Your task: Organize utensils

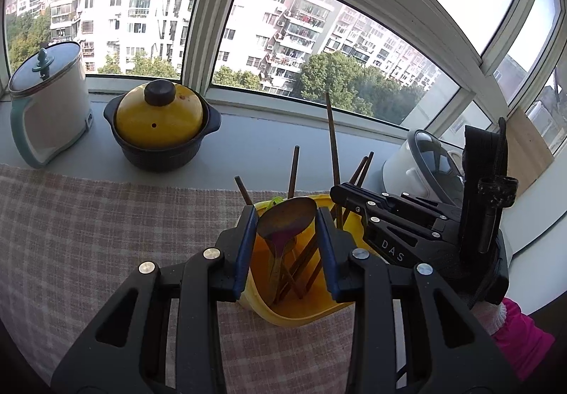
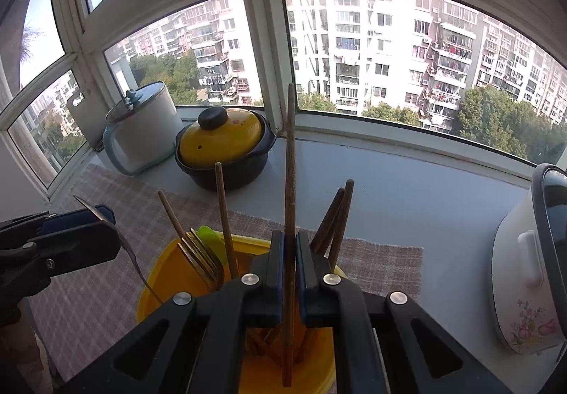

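Tools, two: left grips one spoon, right one chopstick.

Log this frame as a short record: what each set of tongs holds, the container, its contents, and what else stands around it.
left tongs: closed on a metal spoon, bowl end up
right tongs: shut on one wooden chopstick, upright, lower end inside the holder
container: yellow utensil holder on a checked cloth
contents: more chopsticks, a gold fork
windowsill: yellow-lidded clay pot, white lidded pot
right side: white floral pot
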### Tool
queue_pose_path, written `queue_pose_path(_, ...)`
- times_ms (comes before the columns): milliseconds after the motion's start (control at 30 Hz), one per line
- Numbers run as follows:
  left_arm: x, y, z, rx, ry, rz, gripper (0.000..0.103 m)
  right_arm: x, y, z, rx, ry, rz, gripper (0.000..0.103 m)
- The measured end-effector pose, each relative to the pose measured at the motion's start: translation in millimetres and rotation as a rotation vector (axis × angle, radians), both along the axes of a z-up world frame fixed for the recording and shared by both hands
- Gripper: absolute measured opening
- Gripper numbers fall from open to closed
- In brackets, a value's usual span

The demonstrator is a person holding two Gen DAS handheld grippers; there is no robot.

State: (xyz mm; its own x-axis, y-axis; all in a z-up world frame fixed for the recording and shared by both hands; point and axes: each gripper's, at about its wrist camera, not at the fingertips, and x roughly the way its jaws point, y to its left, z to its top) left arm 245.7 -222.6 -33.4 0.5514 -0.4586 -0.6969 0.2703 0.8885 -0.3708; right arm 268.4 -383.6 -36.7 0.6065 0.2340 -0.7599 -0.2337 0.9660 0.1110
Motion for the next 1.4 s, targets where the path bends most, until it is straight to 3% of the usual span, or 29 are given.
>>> queue_pose_path(267, -2.8, -1.1, 1.3, 0.009, 0.006, -0.010, 0.034, -2.2, -7.0, -4.7, 0.006, 0.019, -0.019, 0.005)
queue_pose_path(533, -6.3, 1.8, 2.5, 0.023, 0.017, 0.001, 0.040, -9.9, -3.7, -0.7, 0.008, 0.012, -0.020, 0.027)
queue_pose_path(767, -15.8, 9.0, 4.3, 0.017, 0.008, 0.011, 0.040, -22.7, -9.0, -0.6, 0.017, 0.019, -0.035, 0.030)
queue_pose_path(1267, -72.9, 14.8, 18.4, 0.087, -0.085, -0.015, 0.040, -76.3, -6.2, 23.4, 0.006, -0.021, -0.073, 0.043)
queue_pose_path(1300, -76.3, 15.0, 19.3, 0.092, -0.091, -0.016, 0.041, -80.7, -5.3, 25.8, 0.004, -0.025, -0.074, 0.045)
queue_pose_path(1400, -87.0, 16.0, 23.3, 0.105, -0.117, -0.019, 0.058, -92.1, -2.9, 32.0, -0.003, -0.037, -0.081, 0.052)
